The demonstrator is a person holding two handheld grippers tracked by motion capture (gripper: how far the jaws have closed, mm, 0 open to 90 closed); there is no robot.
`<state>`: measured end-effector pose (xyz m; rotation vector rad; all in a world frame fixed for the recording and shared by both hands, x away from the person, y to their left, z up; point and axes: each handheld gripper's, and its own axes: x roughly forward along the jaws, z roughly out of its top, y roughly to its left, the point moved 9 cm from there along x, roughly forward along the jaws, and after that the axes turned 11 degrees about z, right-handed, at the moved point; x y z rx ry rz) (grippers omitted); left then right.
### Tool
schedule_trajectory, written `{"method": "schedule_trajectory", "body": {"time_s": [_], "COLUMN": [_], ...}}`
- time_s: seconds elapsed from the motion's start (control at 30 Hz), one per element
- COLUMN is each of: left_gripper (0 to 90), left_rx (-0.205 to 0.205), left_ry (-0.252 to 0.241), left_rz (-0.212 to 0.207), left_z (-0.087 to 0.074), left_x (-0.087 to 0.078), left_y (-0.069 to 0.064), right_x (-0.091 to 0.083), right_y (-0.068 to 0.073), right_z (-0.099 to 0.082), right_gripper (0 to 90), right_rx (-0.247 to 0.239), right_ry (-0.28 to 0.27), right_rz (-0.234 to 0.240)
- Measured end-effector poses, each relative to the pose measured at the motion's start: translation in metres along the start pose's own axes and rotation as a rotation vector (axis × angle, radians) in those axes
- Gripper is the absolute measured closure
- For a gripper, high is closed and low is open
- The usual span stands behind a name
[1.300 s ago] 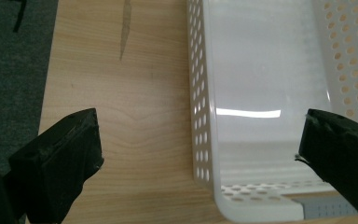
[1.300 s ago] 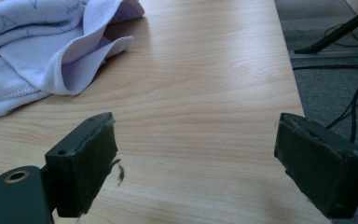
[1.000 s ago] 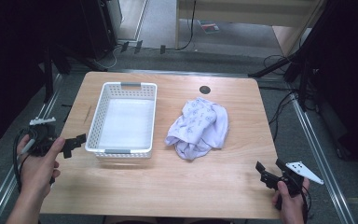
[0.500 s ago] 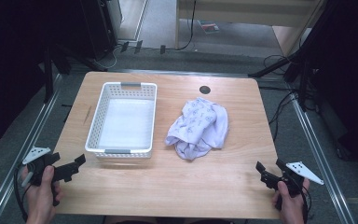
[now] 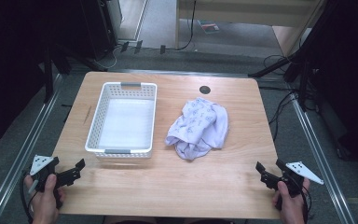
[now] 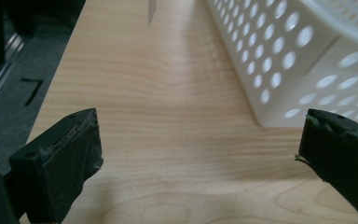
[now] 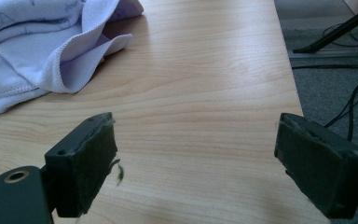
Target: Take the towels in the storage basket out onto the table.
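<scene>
The crumpled pale cloth [image 5: 198, 127] is lying in a loose heap on the wooden table [image 5: 177, 186], just right of centre, at about 3 o'clock from the white perforated basket [image 5: 103, 119] and apart from it. The basket is sitting empty, its long side running toward 12 o'clock.

The right gripper [image 5: 271, 173] is resting low near the table's front right corner, its jaws spread wide and gripping nothing; in the right gripper view the cloth's hemmed edge [image 7: 70, 56] is lying toward 10 o'clock of the jaws, well apart from them. The left gripper [image 5: 78, 169] is waiting at the front left corner, jaws likewise wide and empty, with the basket's near corner [image 6: 279, 93] toward 1 o'clock.

The step in hand is probably the reach for the cloth. To do it well, the right gripper should be travelling toward 10 o'clock with jaws kept wide, dropping onto a raised fold rather than the flat hem, so the pads are pinching several layers at once. How thick the heap is at its middle is hard to judge from above. The left gripper may be steadying the basket rim while the cloth is being carried over
</scene>
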<state>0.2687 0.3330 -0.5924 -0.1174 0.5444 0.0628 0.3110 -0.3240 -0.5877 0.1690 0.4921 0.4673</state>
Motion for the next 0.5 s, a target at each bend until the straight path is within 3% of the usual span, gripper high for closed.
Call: {"method": "schedule_trajectory", "body": {"time_s": [0.13, 0.5], "left_gripper": [0.0, 0.0], "left_rx": [-0.010, 0.024], "left_ry": [-0.003, -0.004], "left_rz": [-0.024, 0.009], "left_z": [-0.0003, -0.0021], "left_x": [0.0007, 0.0037], "left_y": [-0.0011, -0.0035], "right_x": [0.0003, 0.0006], "right_y": [-0.0001, -0.0009], "right_z": [-0.0003, -0.0006], "right_gripper": [12.8, 12.8], "right_rx": [-0.004, -0.008], "right_ry": [0.005, 0.010], "right_rz": [-0.008, -0.030]}}
